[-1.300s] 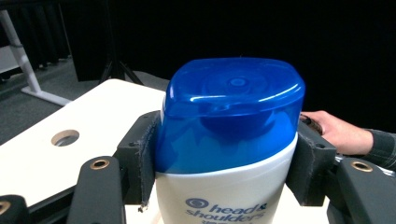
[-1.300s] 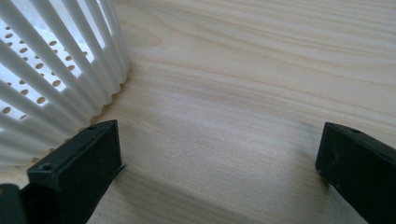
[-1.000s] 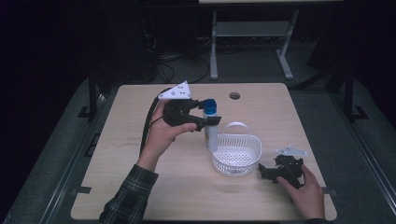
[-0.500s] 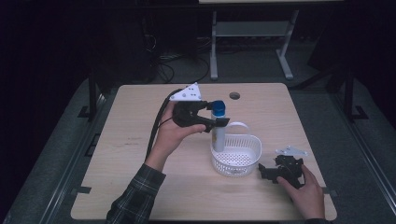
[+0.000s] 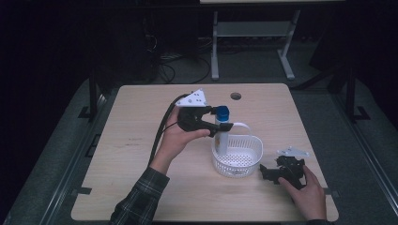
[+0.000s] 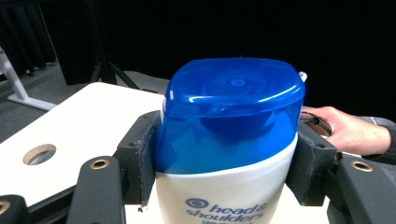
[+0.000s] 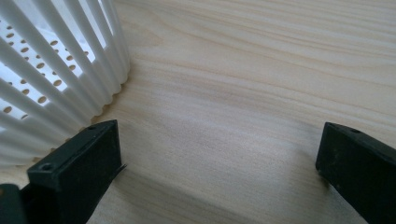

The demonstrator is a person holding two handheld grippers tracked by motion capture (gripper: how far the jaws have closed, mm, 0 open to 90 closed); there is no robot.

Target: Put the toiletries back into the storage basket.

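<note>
Left claw point(image 5: 217, 123): clamped on shampoo bottle point(image 5: 222, 133), moved rightward since a second ago.
Bottle: upright, now inside white basket point(image 5: 244, 161) on bench point(image 5: 131, 154).
Right claw point(image 5: 270, 172): jaws apart, resting beside basket.
Meaning: release probably next.

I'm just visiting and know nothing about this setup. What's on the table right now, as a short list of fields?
surface: wooden table with a round hole
left gripper: shut on the shampoo bottle, below its blue cap
bottle position: upright, lower end inside the white basket
right gripper: open, holding nothing, resting on the table beside the basket
</note>
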